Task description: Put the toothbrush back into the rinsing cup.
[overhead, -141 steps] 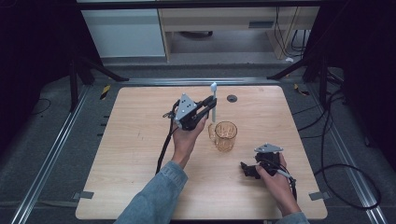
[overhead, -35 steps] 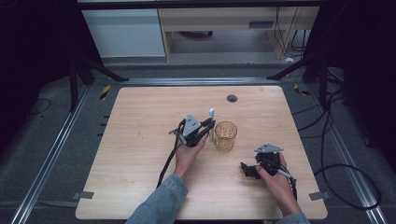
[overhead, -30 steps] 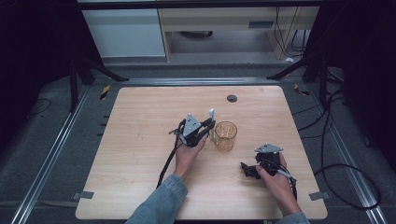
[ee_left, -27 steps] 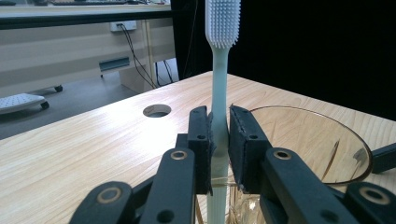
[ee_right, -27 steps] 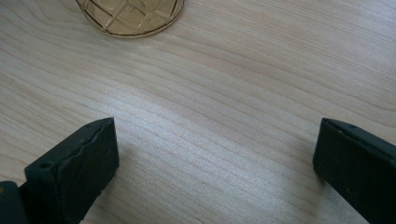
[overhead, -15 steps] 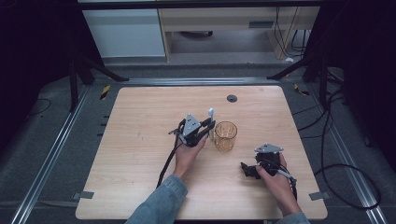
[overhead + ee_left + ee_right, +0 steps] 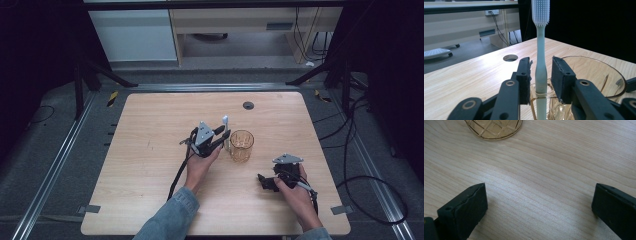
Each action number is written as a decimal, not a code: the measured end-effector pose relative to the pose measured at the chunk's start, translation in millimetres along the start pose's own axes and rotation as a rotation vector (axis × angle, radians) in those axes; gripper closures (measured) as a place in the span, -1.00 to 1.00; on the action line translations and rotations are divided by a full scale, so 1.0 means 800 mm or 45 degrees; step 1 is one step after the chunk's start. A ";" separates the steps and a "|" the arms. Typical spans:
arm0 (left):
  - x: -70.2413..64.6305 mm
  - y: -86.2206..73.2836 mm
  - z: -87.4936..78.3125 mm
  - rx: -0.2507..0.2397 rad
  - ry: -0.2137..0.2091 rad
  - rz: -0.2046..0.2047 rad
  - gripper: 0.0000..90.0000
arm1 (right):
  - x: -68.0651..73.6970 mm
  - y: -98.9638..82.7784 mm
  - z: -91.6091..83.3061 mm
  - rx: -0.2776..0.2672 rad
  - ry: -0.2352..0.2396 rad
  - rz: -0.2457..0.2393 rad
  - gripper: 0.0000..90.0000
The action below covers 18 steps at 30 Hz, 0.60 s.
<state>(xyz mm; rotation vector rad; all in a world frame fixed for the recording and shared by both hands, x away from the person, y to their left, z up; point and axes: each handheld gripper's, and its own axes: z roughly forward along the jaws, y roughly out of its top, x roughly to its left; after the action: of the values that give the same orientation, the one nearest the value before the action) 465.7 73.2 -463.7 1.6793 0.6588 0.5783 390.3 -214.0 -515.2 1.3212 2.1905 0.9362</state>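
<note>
On the light wooden surface [image 7: 150, 165], an amber glass cup [image 7: 241, 146] with a cut pattern stands near the middle, and a pale toothbrush [image 7: 225, 131] stands upright just beside its left side, bristle head at the top. The left gripper [image 7: 220, 137], held in the person's left hand [image 7: 200, 167], points toward the cup from the left. In the left gripper view the toothbrush [image 7: 540, 60] rises between the two black jaws, which stand apart with a narrow gap visible on each side of the handle, so they are not clamped on it; the handle's lower end runs down by the cup [image 7: 594, 82] rim, and whether it rests inside the glass or against its wall cannot be told. The right gripper [image 7: 266, 181], held in the right hand [image 7: 295, 192], lies low on the surface toward the near right, well apart from the cup. In the right gripper view its jaws are spread wide over bare wood, with the cup's patterned base [image 7: 494, 128] at the top edge. A round dark hole [image 7: 248, 105] sits in the surface near the far edge.
</note>
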 end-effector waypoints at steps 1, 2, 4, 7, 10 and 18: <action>0.000 0.000 -0.001 0.002 0.000 -0.001 0.47 | 0.000 0.000 0.000 0.000 0.000 0.000 -0.99; 0.000 0.001 -0.002 0.003 -0.002 -0.002 0.46 | 0.000 0.000 0.000 0.000 0.000 0.000 -0.99; 0.000 0.002 -0.003 0.001 -0.005 0.003 0.44 | 0.000 0.000 0.000 0.000 -0.001 -0.001 -0.99; -0.001 0.003 -0.005 0.011 -0.005 0.009 0.40 | 0.000 0.000 0.000 0.000 0.000 0.000 -0.99; -0.001 0.006 -0.008 0.015 0.001 0.014 0.36 | 0.000 0.000 0.000 0.000 0.000 -0.001 -0.99; 0.000 0.016 -0.019 0.062 0.004 0.029 0.13 | 0.000 0.000 0.000 0.000 0.000 0.000 -0.99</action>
<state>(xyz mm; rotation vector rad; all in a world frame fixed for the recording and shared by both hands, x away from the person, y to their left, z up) 456.9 81.8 -448.0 1.7333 0.6614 0.5851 390.3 -214.0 -515.2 1.3209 2.1910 0.9362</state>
